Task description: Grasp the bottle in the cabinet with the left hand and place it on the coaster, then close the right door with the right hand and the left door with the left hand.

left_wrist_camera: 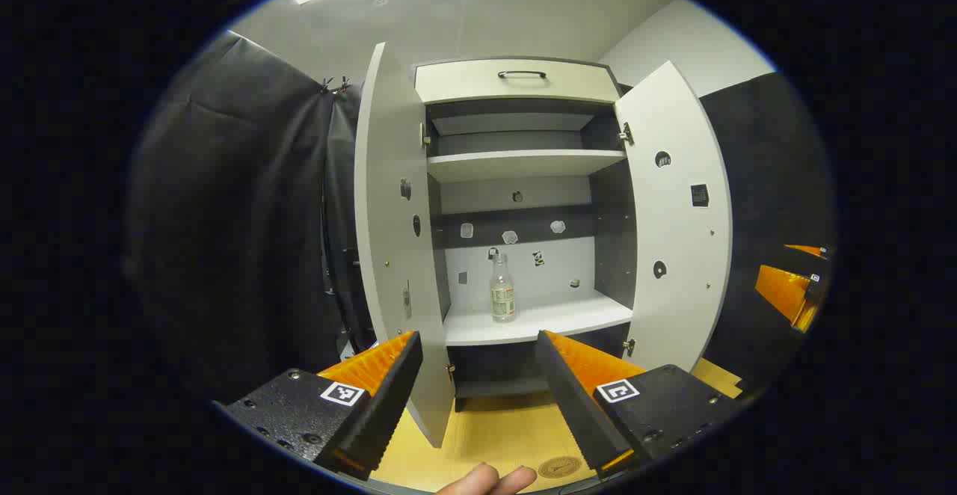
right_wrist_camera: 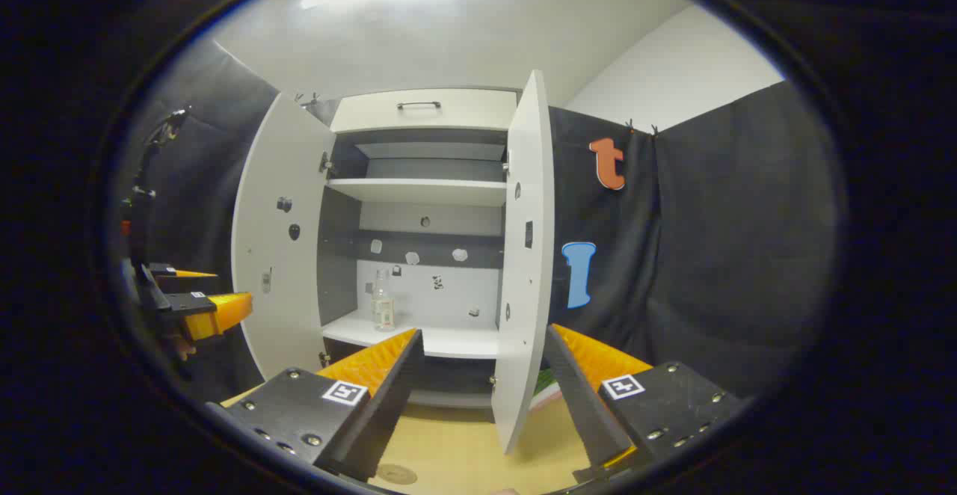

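A clear bottle [left_wrist_camera: 502, 291] with a label stands upright on the lower shelf [left_wrist_camera: 538, 319] of the cabinet; in the right gripper view the bottle [right_wrist_camera: 383, 302] shows left of centre. Both doors hang open: left door [left_wrist_camera: 389, 241] [right_wrist_camera: 278, 241], right door [left_wrist_camera: 673, 211] [right_wrist_camera: 525, 256]. A round coaster [left_wrist_camera: 559, 467] [right_wrist_camera: 396, 474] lies on the wooden tabletop in front. My left gripper [left_wrist_camera: 478, 345] is open, well short of the shelf, nothing between its fingers. My right gripper [right_wrist_camera: 486, 342] is open too, with the right door's edge between its fingers but apart from them. The left gripper [right_wrist_camera: 196, 302] also appears at the far left.
Above the shelves is a drawer with a dark handle [left_wrist_camera: 522, 74]. Black cloth walls close in on both sides. A fingertip [left_wrist_camera: 486, 480] shows at the bottom of the left gripper view. The wooden tabletop [right_wrist_camera: 463, 450] runs in front of the cabinet.
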A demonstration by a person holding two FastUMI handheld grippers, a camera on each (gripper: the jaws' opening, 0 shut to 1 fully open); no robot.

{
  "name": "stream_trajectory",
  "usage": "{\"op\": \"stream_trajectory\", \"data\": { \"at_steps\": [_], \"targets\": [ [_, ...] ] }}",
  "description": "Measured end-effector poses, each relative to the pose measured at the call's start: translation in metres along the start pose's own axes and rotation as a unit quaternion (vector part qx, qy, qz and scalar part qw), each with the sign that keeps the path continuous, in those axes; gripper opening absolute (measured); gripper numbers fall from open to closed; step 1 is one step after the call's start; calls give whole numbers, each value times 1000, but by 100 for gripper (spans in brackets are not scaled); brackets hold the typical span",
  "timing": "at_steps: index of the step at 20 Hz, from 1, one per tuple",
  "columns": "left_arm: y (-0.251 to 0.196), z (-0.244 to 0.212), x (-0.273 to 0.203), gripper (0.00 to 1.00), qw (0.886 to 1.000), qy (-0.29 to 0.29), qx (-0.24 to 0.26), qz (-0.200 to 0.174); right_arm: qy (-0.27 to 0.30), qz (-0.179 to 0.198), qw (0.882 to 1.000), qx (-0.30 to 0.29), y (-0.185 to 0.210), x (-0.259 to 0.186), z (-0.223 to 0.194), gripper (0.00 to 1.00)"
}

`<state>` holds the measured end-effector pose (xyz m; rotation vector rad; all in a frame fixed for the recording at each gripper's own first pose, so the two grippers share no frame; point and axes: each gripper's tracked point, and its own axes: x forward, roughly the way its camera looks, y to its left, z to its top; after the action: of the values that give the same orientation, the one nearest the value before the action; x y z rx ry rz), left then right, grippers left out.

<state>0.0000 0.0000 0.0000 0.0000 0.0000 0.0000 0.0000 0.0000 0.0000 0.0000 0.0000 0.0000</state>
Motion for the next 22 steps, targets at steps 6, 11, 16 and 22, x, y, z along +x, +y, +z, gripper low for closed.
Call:
{"op": "stream_trajectory", "data": {
  "at_steps": [6,11,16,22],
  "targets": [
    [-20,23,-16,97,1000,-22,10,0,-17,13,999,35,-6,-17,18,98],
    [-28,31,-10,99,999,-29,11,-10,-14,12,999,31,-4,-11,18,93],
    [-34,26,19,99,999,-19,-5,-34,-14,8,999,28,4,15,20,98],
    [-35,13,101,97,999,-9,-21,-48,-19,3,999,50,10,70,17,98]
  ]
}}
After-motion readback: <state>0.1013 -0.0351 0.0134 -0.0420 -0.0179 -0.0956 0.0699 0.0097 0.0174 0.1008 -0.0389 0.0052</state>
